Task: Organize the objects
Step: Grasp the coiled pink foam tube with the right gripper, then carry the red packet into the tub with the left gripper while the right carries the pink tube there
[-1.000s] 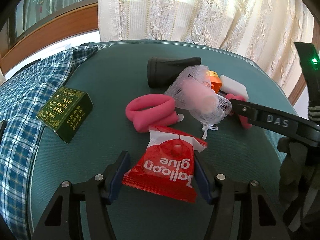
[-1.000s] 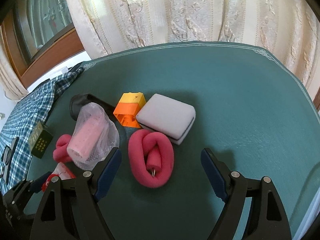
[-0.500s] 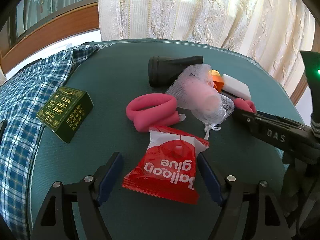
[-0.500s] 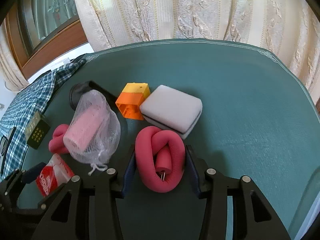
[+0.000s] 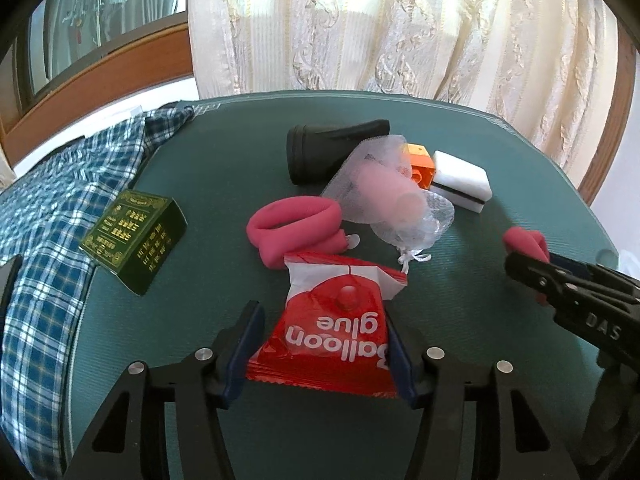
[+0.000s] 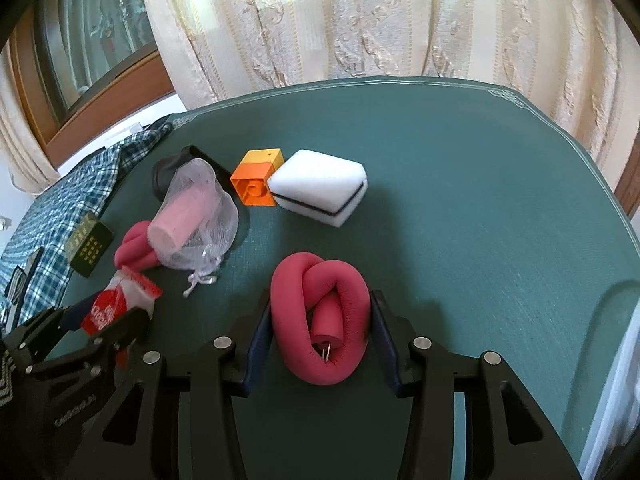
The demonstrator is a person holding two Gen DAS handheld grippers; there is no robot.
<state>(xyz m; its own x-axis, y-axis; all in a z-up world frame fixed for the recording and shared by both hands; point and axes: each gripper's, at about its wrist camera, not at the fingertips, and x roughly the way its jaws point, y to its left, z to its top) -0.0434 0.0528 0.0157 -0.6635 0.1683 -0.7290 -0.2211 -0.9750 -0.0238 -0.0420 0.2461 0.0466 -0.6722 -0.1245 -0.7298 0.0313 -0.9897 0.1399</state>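
A round table covered in dark green textured fabric [image 5: 224, 152], with a thin pale line running just inside its rim, carries everything. A blue-and-white checked cloth [image 5: 48, 208] lies over the table's left edge and hangs past it. Behind the far edge hangs a cream curtain with a woven floral pattern [image 5: 400, 28], lit from behind. Left of the curtain are a brown wooden window frame [image 5: 100, 76] and a white sill [image 5: 120, 100] beneath it.

A glossy red plastic packet [image 5: 336, 340] lies on the matt, finely ribbed green tabletop [image 5: 224, 184] — beside sheer white mesh [image 5: 394, 200], soft matt foam rolls [image 6: 320, 320], a white sponge block [image 6: 318, 186] and checked cloth [image 5: 44, 216].
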